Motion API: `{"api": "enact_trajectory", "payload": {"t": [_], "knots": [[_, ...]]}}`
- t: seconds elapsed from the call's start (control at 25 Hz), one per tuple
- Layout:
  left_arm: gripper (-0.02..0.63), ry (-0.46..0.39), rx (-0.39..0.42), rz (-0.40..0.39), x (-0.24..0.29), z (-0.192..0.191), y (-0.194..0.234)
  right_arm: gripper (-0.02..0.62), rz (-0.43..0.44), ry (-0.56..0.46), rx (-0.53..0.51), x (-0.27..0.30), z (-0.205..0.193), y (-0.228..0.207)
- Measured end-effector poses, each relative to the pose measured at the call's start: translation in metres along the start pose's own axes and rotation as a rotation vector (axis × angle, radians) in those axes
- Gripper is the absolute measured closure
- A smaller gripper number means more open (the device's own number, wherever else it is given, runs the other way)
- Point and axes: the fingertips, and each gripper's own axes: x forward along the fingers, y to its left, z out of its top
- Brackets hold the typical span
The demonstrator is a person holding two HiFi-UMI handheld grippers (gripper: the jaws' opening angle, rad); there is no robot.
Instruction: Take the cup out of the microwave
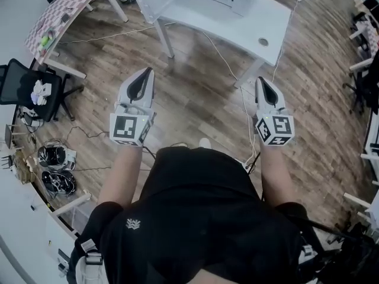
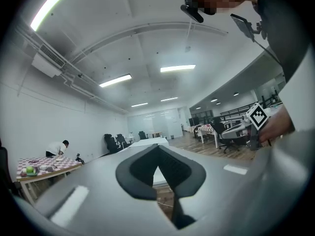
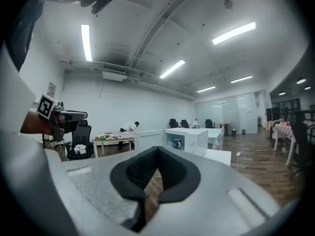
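Black fabric shirt (image 1: 201,218) of the operator fills the lower head view. Both forearms extend fwd over a wood-plank floor (image 1: 201,93), brown and matte.

**Left gripper** (image 1: 146,74)
- Smooth grey-white moulded shell, tapering to a point.
- Cube w/ black-and-white square markers at the rear.
- Left gripper view: black, finely ribbed pads (image 2: 140,168) meet at the tips. Jaws fully closed, nothing between them.

**Right gripper** (image 1: 261,81)
- Same build and same marker cube.
- Right gripper view: pads (image 3: 174,176) pressed together tip to tip, no object held.

**Cup** (image 3: 177,143)
- Dark blue, approx. cylindrical.
- Pos.: inside the cavity of the microwave (image 3: 192,137), well apart from both grippers.
- Stands upright, long axis vert., mouth up.
- Handle direction: too small to tell.

**Microwave**
- White rectangular box w/ flat faces.
- Door (image 3: 147,139) is swung open toward the left of the right gripper view. The cavity opening faces the grippers.
- Rests on a white flat-top table (image 1: 237,22) w/ straight white legs and a round hole (image 1: 263,41) near one corner.

**Surroundings**
- Table w/ a red-and-white checked cloth (image 1: 62,7), upper left in the head view.
- Black office chair (image 1: 29,87) near it, w/ small white items on the seat.
- Second person (image 3: 130,127) bends over the checked table, far background in the right gripper view.
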Motion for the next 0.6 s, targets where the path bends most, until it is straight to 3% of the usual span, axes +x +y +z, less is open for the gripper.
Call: {"api": "enact_trajectory", "payload": {"t": [0.36,0.6], "knots": [[0.602,0.011,0.013,0.02,0.008,-0.007,-0.035,0.595,0.002,-0.03,0.028,-0.003,-0.012,-0.029],[0.602,0.002,0.012,0.016,0.037,-0.011,-0.025,0.595,0.012,-0.011,0.042,0.024,-0.016,-0.039]]}}
